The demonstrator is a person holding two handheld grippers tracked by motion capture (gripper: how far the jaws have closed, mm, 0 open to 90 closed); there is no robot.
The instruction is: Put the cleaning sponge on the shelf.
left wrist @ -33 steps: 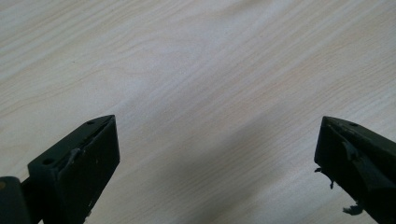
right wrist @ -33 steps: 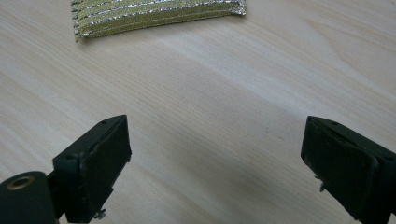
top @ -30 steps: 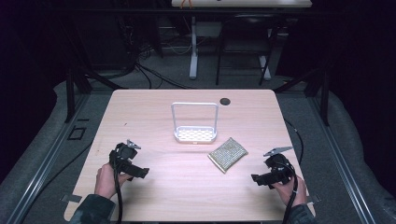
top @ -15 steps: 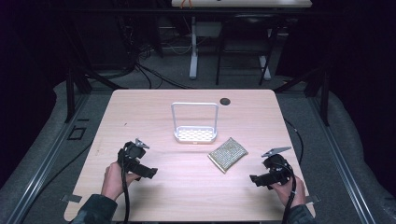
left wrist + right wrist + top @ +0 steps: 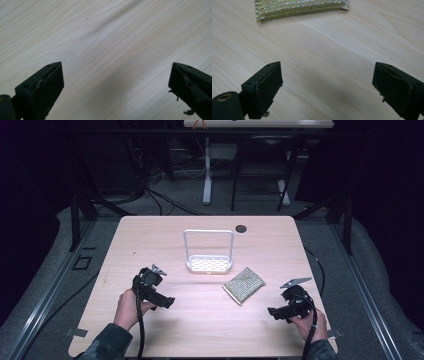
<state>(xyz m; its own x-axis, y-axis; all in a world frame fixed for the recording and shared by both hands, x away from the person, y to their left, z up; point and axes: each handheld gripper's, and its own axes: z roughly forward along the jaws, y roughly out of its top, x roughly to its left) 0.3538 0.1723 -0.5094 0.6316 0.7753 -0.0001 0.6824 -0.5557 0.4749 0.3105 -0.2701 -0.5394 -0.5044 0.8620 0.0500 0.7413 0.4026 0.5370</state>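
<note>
A gold, glittery scouring pad [image 5: 244, 285] lies flat on the wooden table [image 5: 210, 330], just right of centre. Behind it stands a small white rack [image 5: 208, 251] with a perforated base and a tall square handle. My left gripper [image 5: 169, 302] hovers over bare wood at the left, jaws wide apart and empty [image 5: 115, 85]. At the right, my right gripper [image 5: 272, 311] is open too, pointing toward the pad. In the right gripper view the pad [image 5: 299, 7] lies a short way beyond the jaws, with nothing between them [image 5: 327, 82].
A round black cable port [image 5: 241, 228] sits in the table near its far edge. Past the table stand dark floor, cables and the legs of another desk [image 5: 207, 175]. Black cables trail from both grippers toward the near edge.
My left gripper has moved to the right, toward the table's middle. The right gripper has barely shifted. The pad and rack have stayed put.
</note>
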